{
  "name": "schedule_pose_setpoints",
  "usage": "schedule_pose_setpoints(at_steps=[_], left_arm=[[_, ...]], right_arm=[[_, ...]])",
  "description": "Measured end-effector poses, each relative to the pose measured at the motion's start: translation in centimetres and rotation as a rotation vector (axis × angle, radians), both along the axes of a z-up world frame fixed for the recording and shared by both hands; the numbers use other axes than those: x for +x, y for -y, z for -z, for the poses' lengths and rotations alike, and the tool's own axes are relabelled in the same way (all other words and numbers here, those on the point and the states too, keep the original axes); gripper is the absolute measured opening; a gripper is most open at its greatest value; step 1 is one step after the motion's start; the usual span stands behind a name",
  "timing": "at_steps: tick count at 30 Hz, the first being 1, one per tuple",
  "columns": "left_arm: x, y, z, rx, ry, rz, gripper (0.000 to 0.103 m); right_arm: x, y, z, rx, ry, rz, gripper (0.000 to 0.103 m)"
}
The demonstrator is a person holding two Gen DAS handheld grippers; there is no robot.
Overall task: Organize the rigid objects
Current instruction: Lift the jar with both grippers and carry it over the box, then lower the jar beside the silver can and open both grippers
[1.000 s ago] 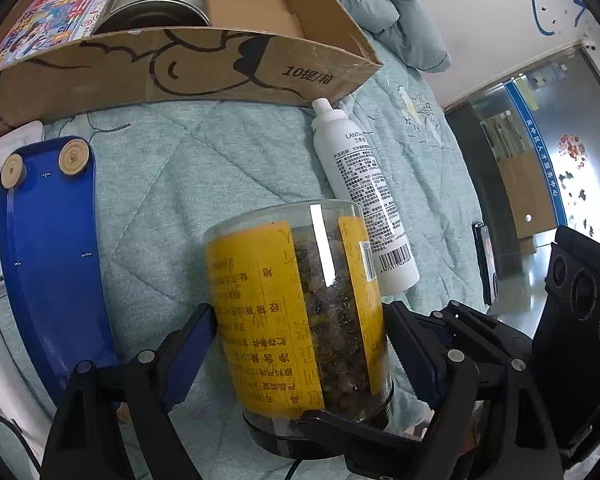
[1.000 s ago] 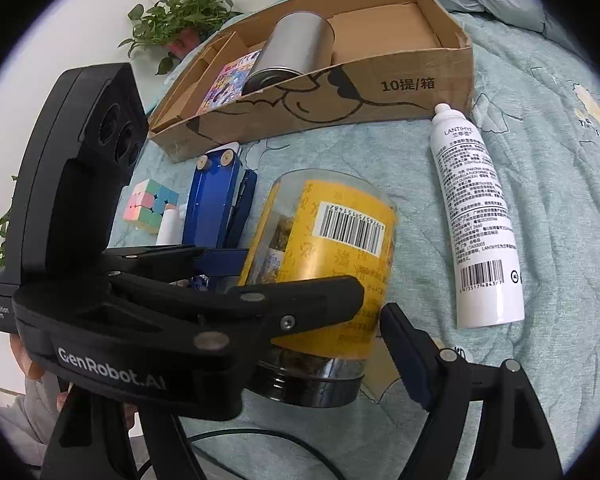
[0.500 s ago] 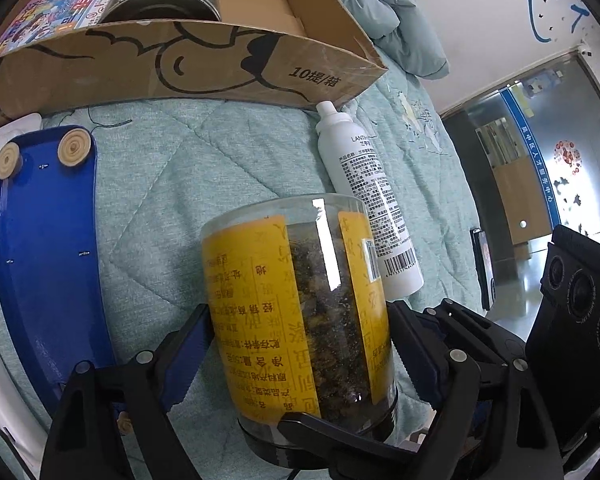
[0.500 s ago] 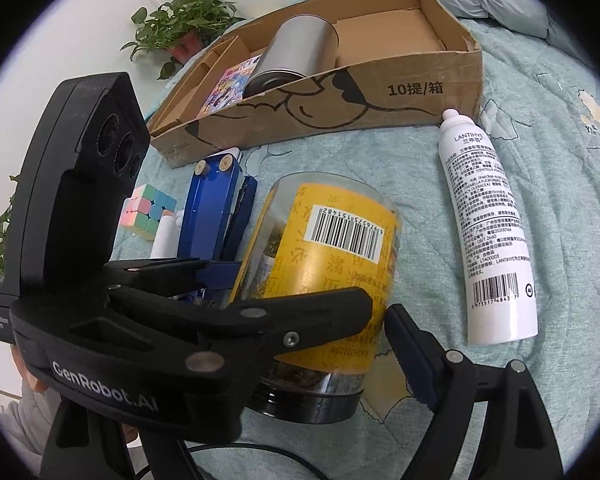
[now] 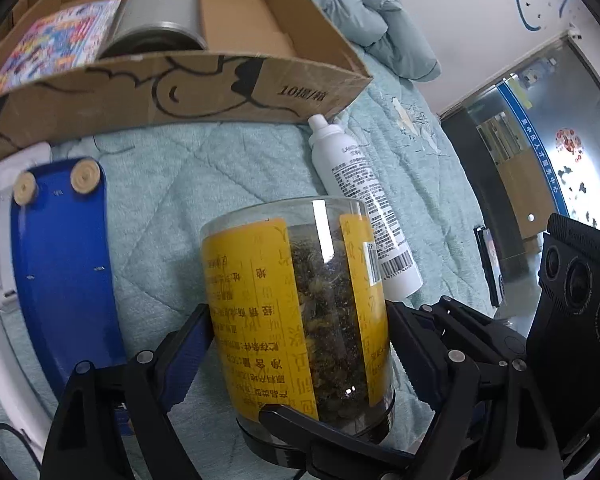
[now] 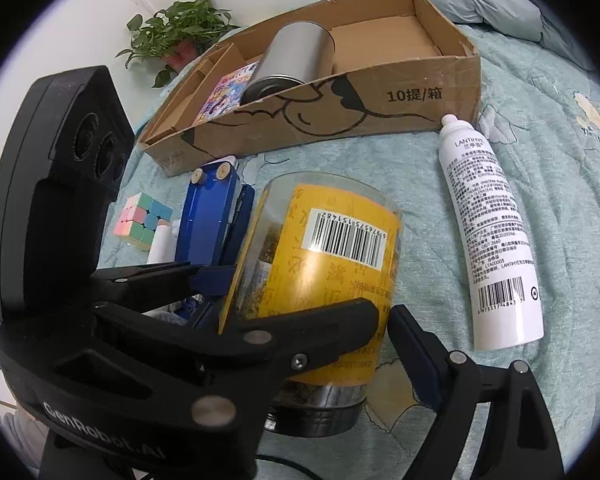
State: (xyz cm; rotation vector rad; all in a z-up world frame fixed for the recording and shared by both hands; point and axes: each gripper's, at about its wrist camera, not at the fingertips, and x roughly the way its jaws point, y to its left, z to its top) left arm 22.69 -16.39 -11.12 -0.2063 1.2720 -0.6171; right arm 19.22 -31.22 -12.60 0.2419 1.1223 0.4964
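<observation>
A clear jar [image 5: 260,300] with a yellow label and dried contents is upside down, its dark lid toward the cameras. My left gripper [image 5: 296,320] is shut on the jar, a blue pad pressed to each side. My right gripper [image 6: 300,320] straddles the same jar [image 6: 340,280] near the lid. Its one visible pad [image 6: 404,332] sits just beside the wall without clearly pressing, and its other finger is hidden behind the left gripper's body. Beyond lies the cardboard box [image 5: 180,88] holding a silver tin [image 5: 160,12] and a colourful booklet [image 5: 56,44].
A white spray bottle [image 6: 492,240] lies on the teal quilt to the right. On the left are a blue wheeled toy [image 5: 64,260] and a pastel puzzle cube [image 6: 140,220]. A phone [image 5: 488,264] sits at the bed's right edge. A folded duvet [image 5: 360,12] lies behind the box.
Both views have tipped a little, so more of the box's inside shows. The jar has kept its place between the fingers of both grippers.
</observation>
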Motion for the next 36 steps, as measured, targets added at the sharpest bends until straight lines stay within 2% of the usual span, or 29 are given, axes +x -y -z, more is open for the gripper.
schedule_pose_setpoints(at_steps=[9, 14, 20, 26, 31, 36], left_arm=[[0.5, -1.1, -5.0, -0.003, 0.133, -0.03, 0.085], [2.0, -1.6, -7.3, -0.005, 0.178, -0.041, 0.085], [4.7, -2.0, -10.6, -0.002, 0.243, -0.053, 0.085], [9.6, -1.1, -14.5, 0.021, 0.311, -0.051, 0.085], [14.7, -0.6, -16.1, 0.034, 0.319, -0.05, 0.085], [19.2, 0.2, -14.2, 0.038, 0.253, -0.055, 0.085]], right_arm=[[0.3, -0.3, -3.5, 0.01, 0.125, -0.031, 0.086], [1.6, -0.7, -5.5, 0.009, 0.183, -0.047, 0.086], [4.0, -1.1, -7.9, 0.014, 0.244, -0.062, 0.086], [7.7, -1.0, -10.7, 0.007, 0.296, -0.089, 0.086], [11.9, -1.1, -12.7, -0.013, 0.312, -0.118, 0.086], [15.7, -0.9, -12.0, -0.026, 0.263, -0.139, 0.086]])
